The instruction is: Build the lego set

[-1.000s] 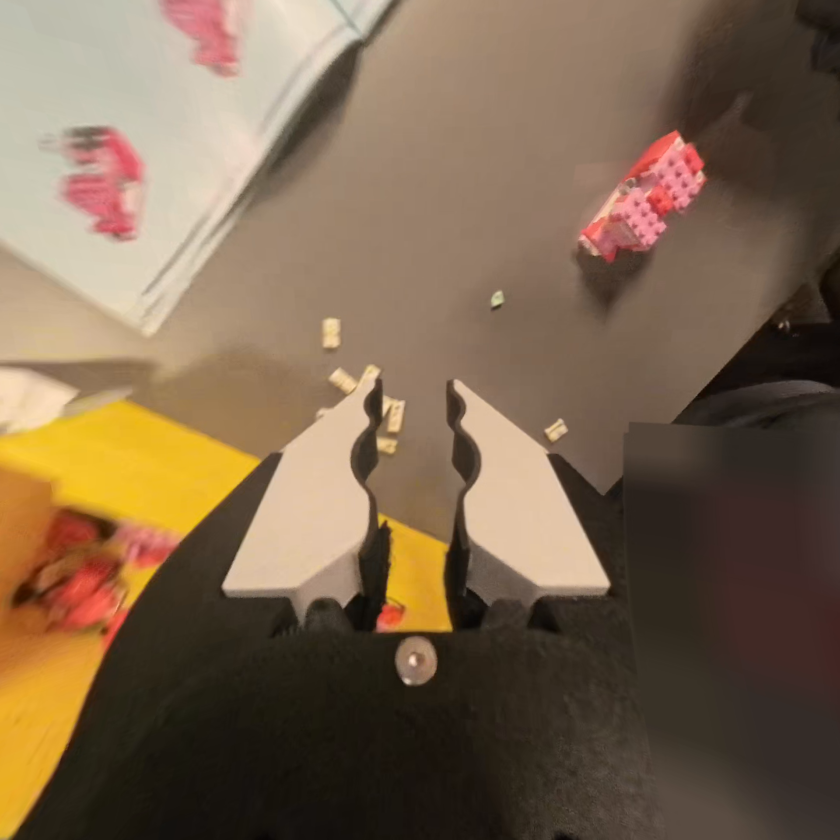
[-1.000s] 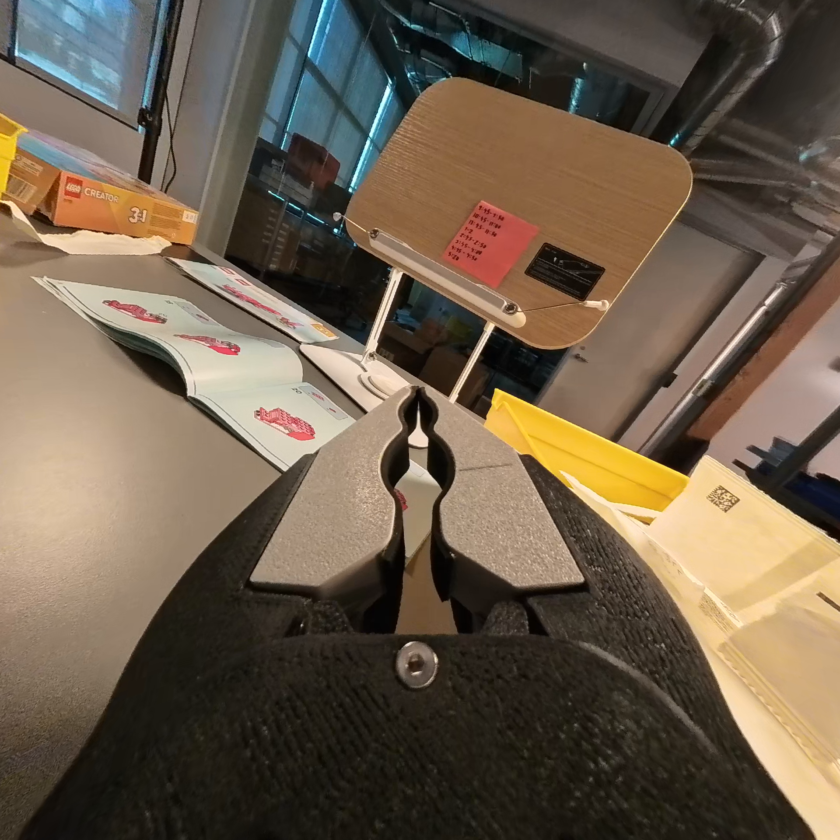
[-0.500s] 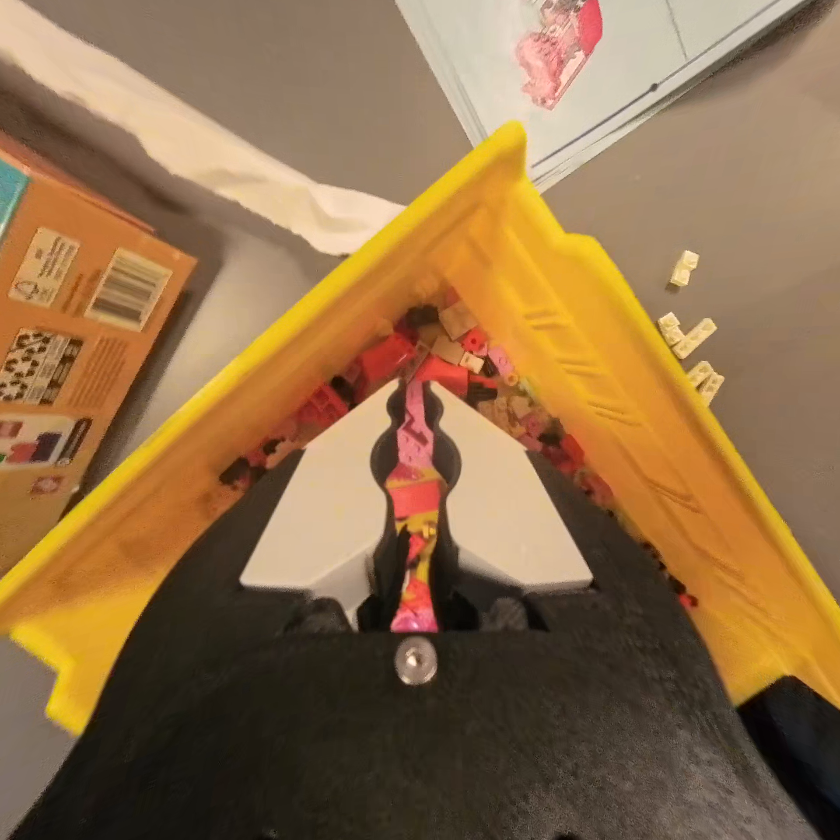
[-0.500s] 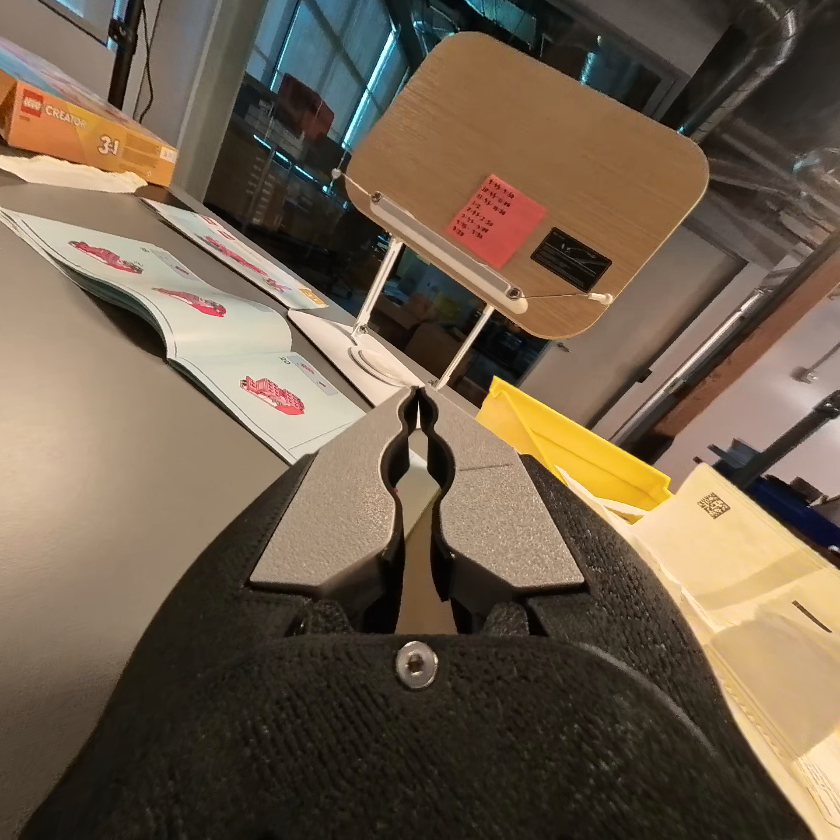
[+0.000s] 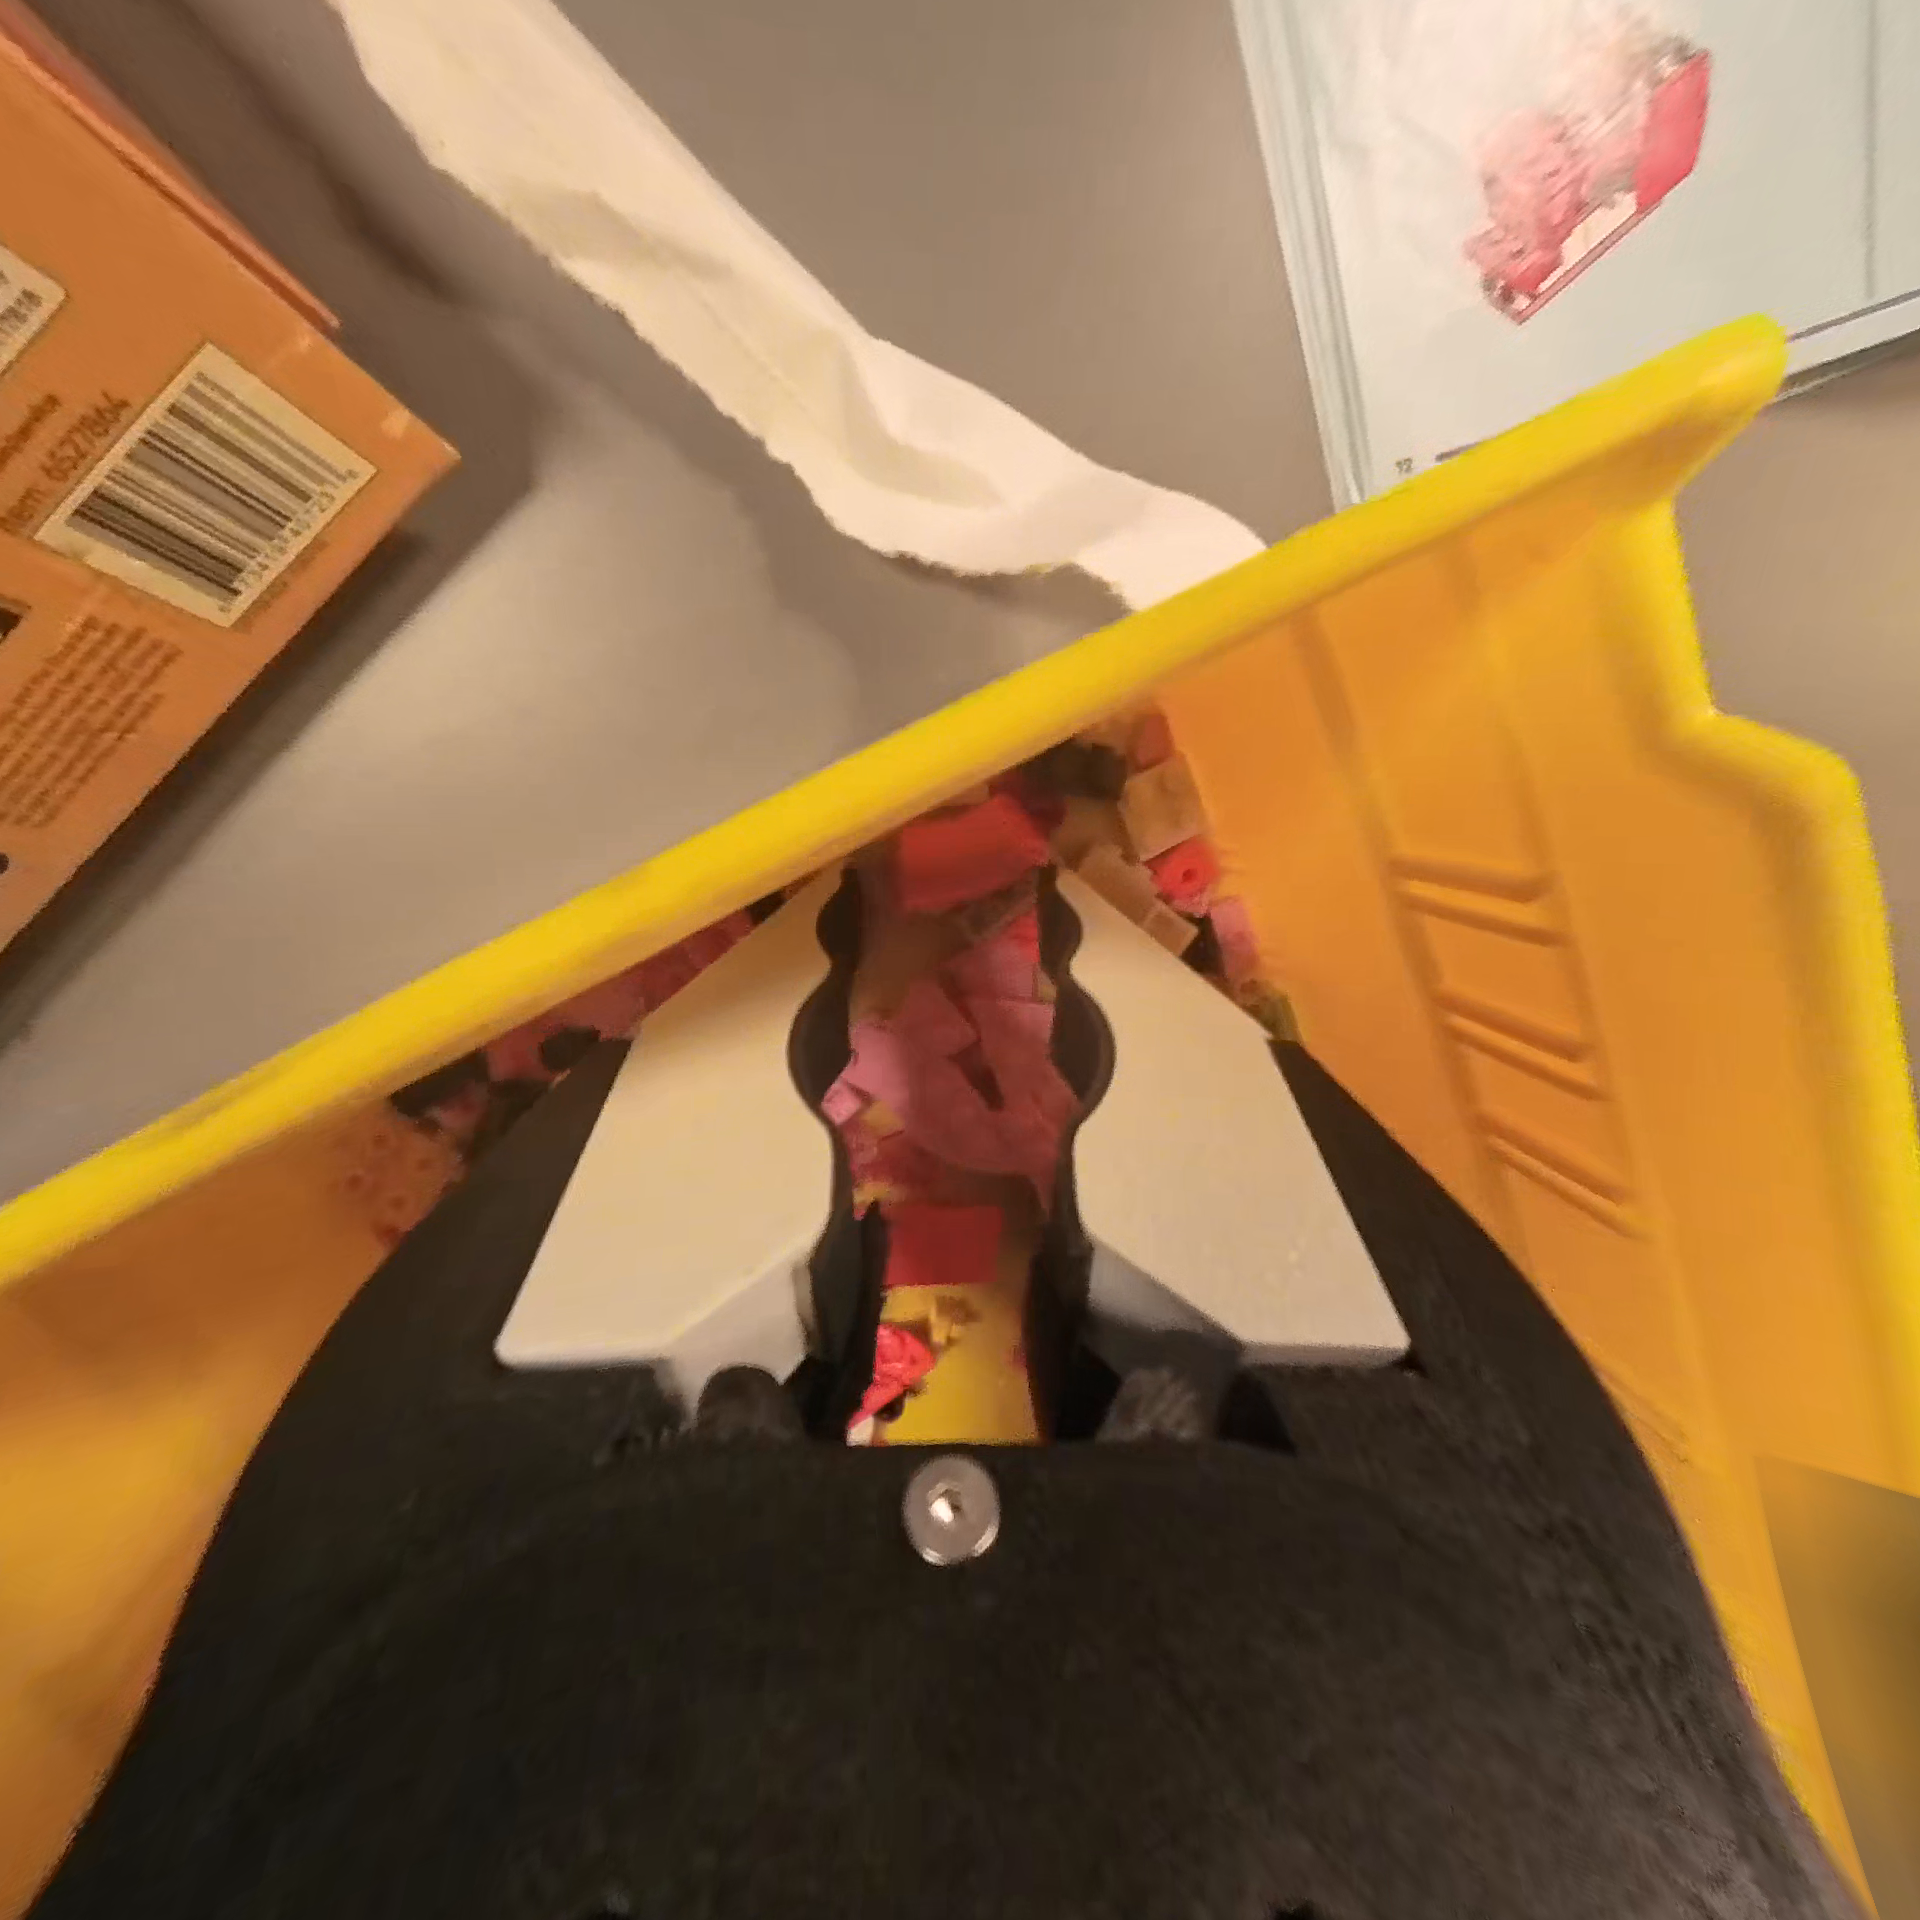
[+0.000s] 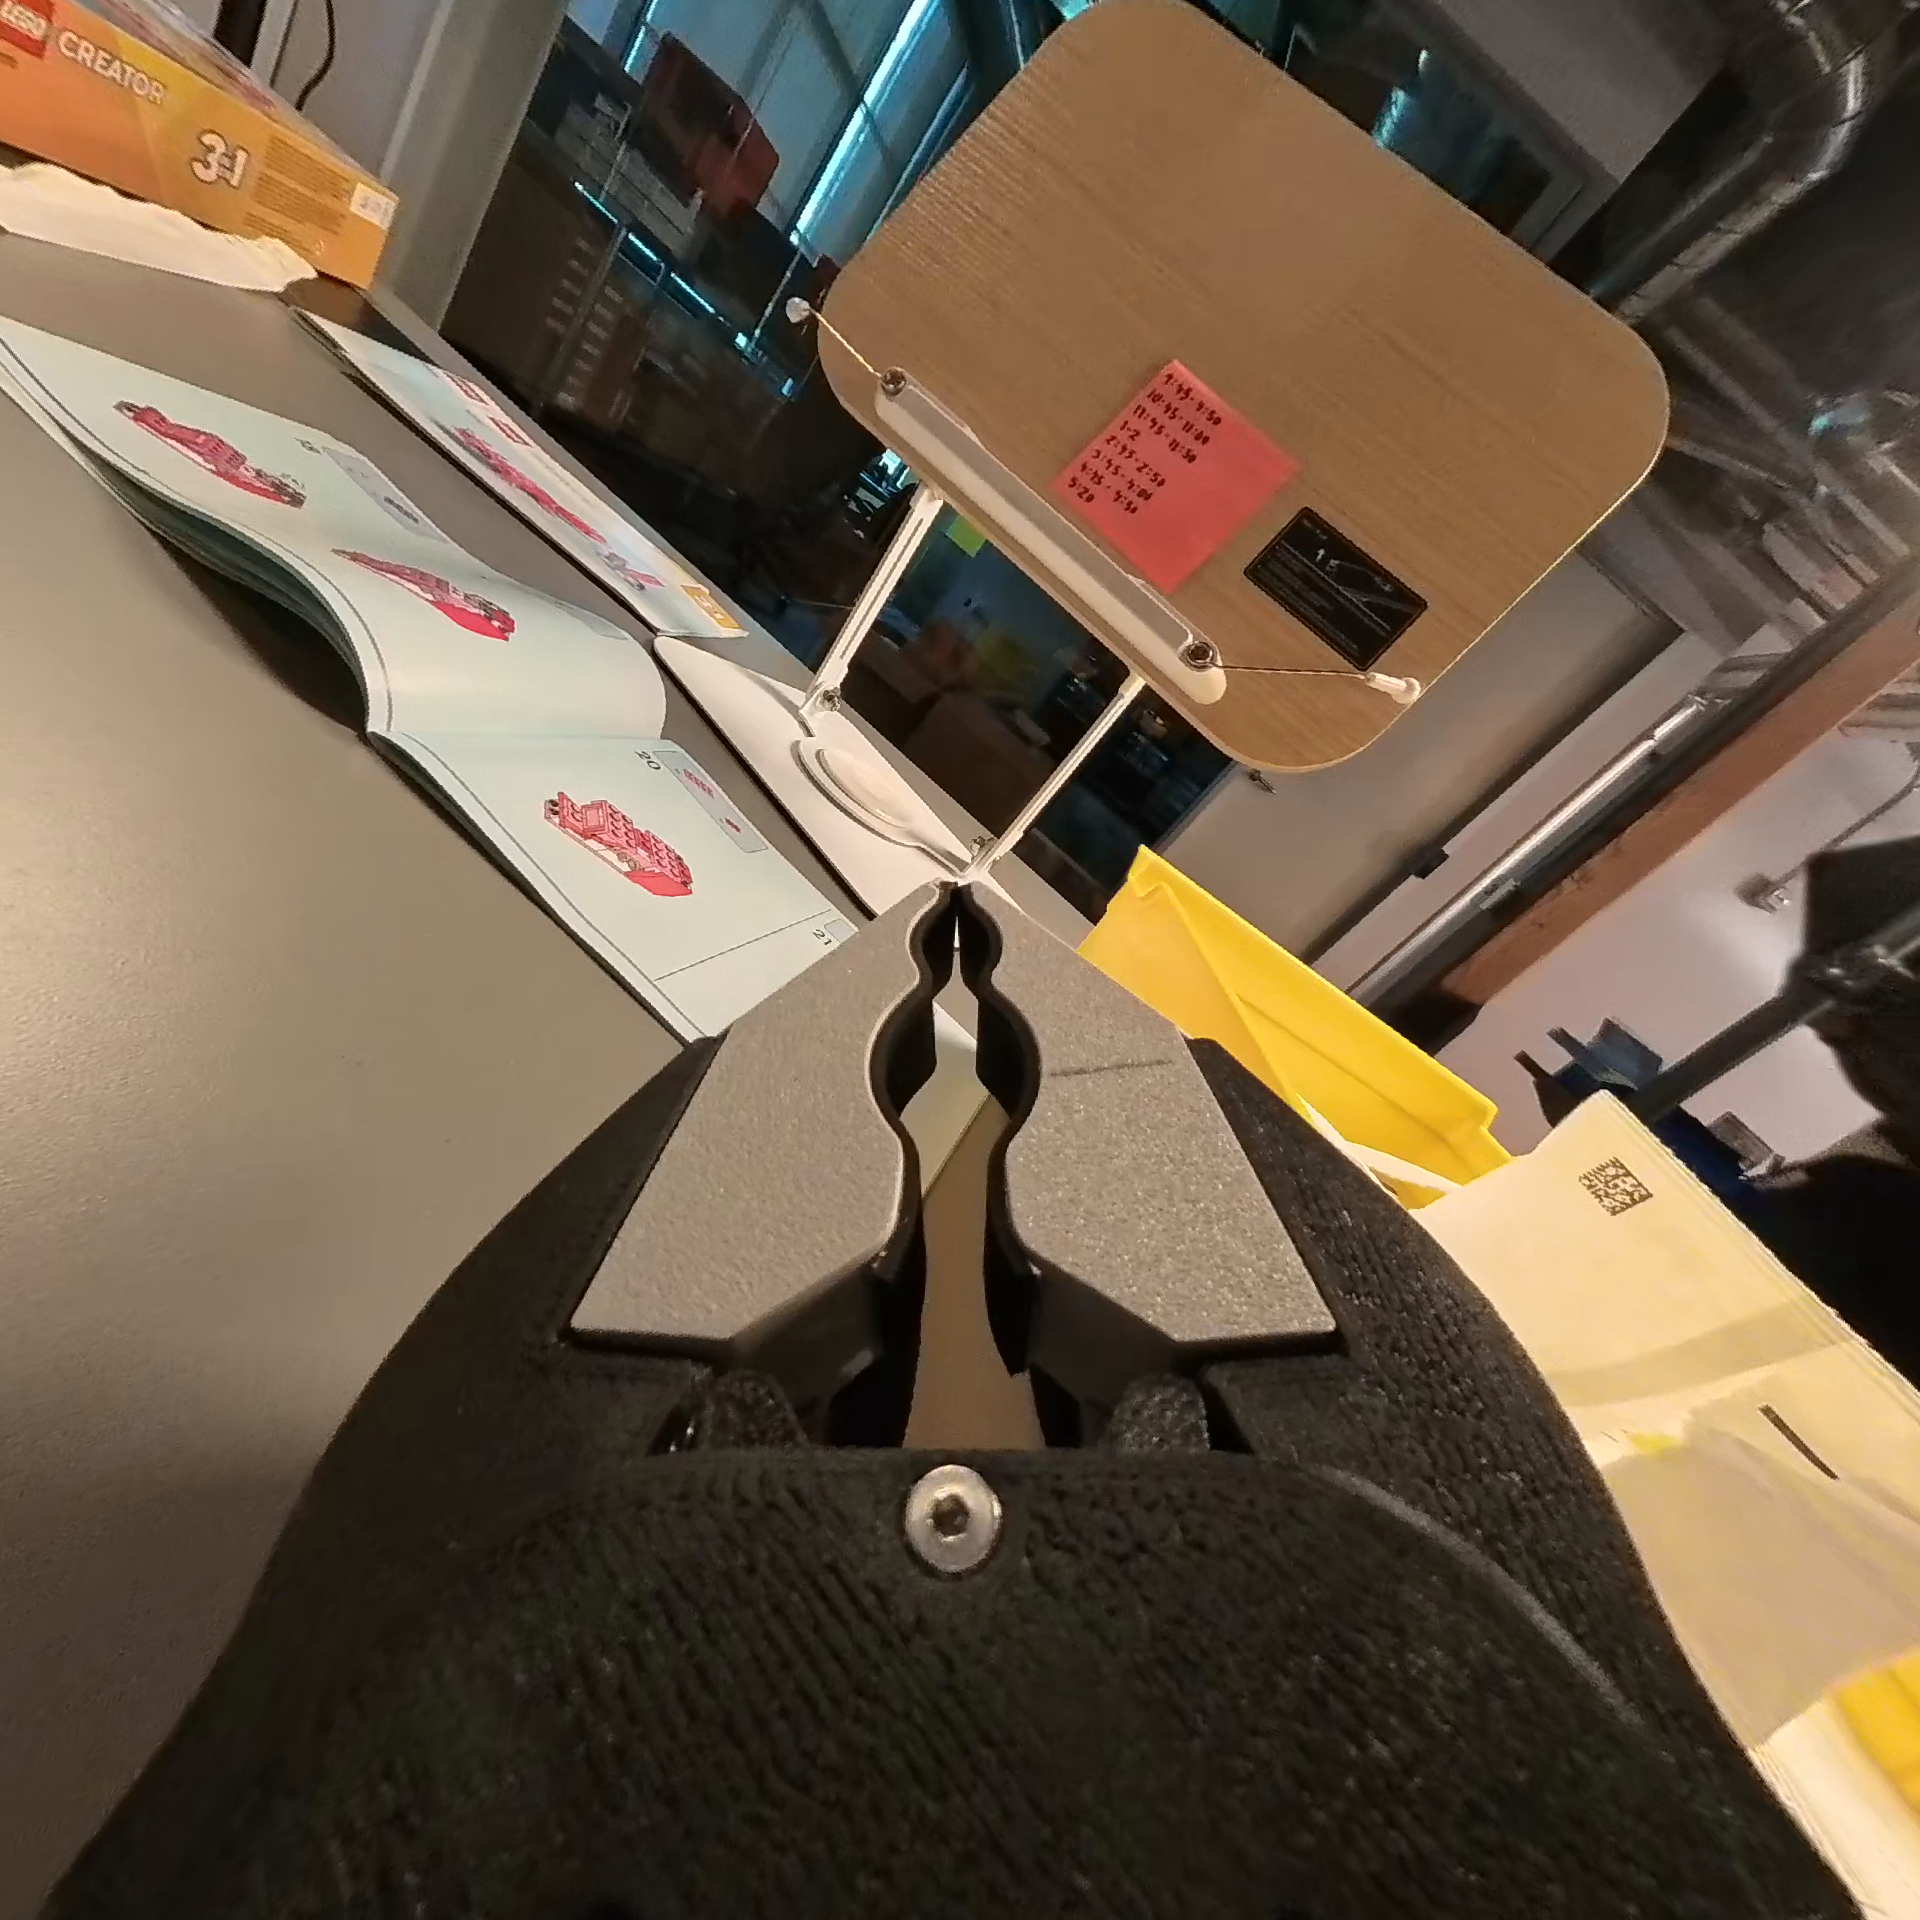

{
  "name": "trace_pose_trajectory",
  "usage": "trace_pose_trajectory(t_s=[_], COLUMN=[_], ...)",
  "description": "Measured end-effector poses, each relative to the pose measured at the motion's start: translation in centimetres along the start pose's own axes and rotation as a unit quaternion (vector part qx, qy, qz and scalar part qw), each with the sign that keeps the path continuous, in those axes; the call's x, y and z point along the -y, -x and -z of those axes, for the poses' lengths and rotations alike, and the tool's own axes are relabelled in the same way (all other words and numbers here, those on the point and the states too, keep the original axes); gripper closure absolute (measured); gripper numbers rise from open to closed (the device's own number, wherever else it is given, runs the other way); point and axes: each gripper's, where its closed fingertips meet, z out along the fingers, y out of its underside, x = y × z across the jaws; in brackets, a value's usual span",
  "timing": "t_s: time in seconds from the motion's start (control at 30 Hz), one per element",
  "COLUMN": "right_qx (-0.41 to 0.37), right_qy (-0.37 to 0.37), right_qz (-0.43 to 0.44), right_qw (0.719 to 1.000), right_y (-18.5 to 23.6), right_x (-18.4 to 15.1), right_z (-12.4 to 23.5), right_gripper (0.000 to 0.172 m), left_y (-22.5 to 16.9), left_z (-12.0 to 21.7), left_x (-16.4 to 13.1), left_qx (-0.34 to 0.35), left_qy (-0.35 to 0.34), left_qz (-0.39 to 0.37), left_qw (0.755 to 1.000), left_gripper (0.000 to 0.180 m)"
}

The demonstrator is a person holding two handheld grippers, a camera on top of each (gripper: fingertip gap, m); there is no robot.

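1. The left gripper (image 5: 956, 883) is seen reaching down into a yellow bin (image 5: 1475, 831), its pale fingers (image 5: 717, 1143) parted by a narrow gap; the tips are partly hidden behind the bin's rim, and whether anything is pinched cannot be told.
2. A blurred heap of red, pink and tan toy bricks (image 5: 966, 1039) is seen between and just beyond the fingers, inside the bin.
3. Beyond the bin, crumpled white paper (image 5: 790, 343), an orange box (image 5: 156, 499) and a pale blue instruction booklet (image 5: 1558, 208) are laid on the grey table (image 5: 987, 156).
4. The right gripper (image 6: 958, 891) is held low over the table with its grey tips closed together on nothing.
5. An open instruction booklet (image 6: 499, 717), a wooden book stand (image 6: 1247, 312) and a second yellow bin (image 6: 1299, 997) are found ahead of it.
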Motion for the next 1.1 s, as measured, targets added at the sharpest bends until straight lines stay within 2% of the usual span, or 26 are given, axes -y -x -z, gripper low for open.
trace_pose_trajectory(t_s=[0.17,0.23,0.33,0.43,0.57,0.63,0.67,0.7,0.8,0.87,0.93,1.0,1.1], right_qx=[0.002,0.003,0.005,0.006,0.01,0.013,0.013,0.013,0.012,0.012,0.011,0.01,0.01], right_qy=[0.002,0.001,-0.001,-0.002,-0.006,-0.005,-0.005,-0.006,-0.005,-0.004,-0.001,0.0,0.003], right_qz=[0.005,0.006,0.006,0.005,0.009,0.01,0.01,0.01,0.01,0.012,0.014,0.016,0.017], right_qw=[1.0,1.0,1.0,1.0,1.0,1.0,1.0,1.0,1.0,1.0,1.0,1.0,1.0], right_y=[0.1,0.2,0.2,0.3,0.5,0.6,0.6,0.6,0.6,0.6,0.6,0.6,0.6], right_x=[0.0,0.0,0.0,0.1,0.2,0.2,0.2,0.2,0.2,0.2,0.1,0.0,0.0], right_z=[0.0,0.0,0.0,0.0,0.0,0.0,0.0,0.0,0.0,0.0,0.0,0.0,-0.1], right_gripper=[0.172,0.172,0.172,0.172,0.172,0.172,0.172,0.172,0.172,0.172,0.172,0.172,0.172], left_y=[-1.0,-1.2,-0.3,0.9,0.5,0.6,0.6,0.6,-0.2,-1.9,-4.4,-4.4,-2.9], left_z=[-0.3,-0.4,-0.1,1.6,4.1,4.7,4.8,4.9,4.8,4.7,4.5,3.5,1.9], left_x=[0.7,0.9,0.0,-2.2,-8.0,-9.8,-9.9,-9.8,-7.4,-5.4,-4.1,-3.2,-3.4], left_qx=[-0.054,-0.072,-0.061,-0.032,-0.036,-0.03,-0.029,-0.027,-0.048,-0.095,-0.162,-0.148,-0.093], left_qy=[-0.018,-0.017,0.016,0.063,0.188,0.218,0.214,0.204,0.13,0.073,0.029,0.007,0.027], left_qz=[0.019,0.027,0.031,0.024,0.052,0.048,0.042,0.037,0.006,-0.046,-0.082,-0.093,-0.113], left_qw=[0.998,0.997,0.998,0.997,0.98,0.974,0.976,0.978,0.99,0.992,0.983,0.985,0.989], left_gripper=[0.147,0.153,0.152,0.152,0.152,0.152,0.152,0.144,0.129,0.129,0.132,0.137,0.14])
